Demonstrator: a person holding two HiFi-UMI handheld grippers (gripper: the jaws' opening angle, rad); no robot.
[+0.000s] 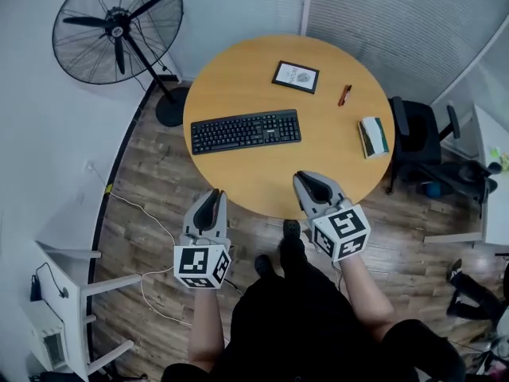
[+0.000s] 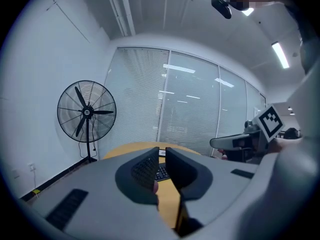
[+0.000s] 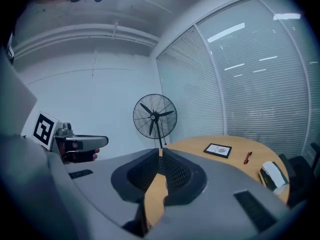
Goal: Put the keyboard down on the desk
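Observation:
The black keyboard (image 1: 245, 130) lies flat on the round wooden table (image 1: 238, 180), left of its middle. Neither gripper touches it. My left gripper (image 1: 213, 196) hovers just off the table's near edge, over the floor, jaws together and empty. My right gripper (image 1: 308, 180) hangs over the near rim of the table, also shut with nothing in it. In the left gripper view a strip of the keyboard (image 2: 161, 173) shows past the closed jaws of the left gripper (image 2: 162, 149). The right gripper view shows the right gripper (image 3: 161, 150) with its tips meeting over the table (image 3: 200, 143).
A framed picture (image 1: 295, 76), a red pen (image 1: 344, 95) and a book (image 1: 374, 136) lie on the table's far and right parts. A standing fan (image 1: 118, 30) is at the back left, a black office chair (image 1: 417, 142) at the right. Cables (image 1: 143, 209) run across the wooden floor.

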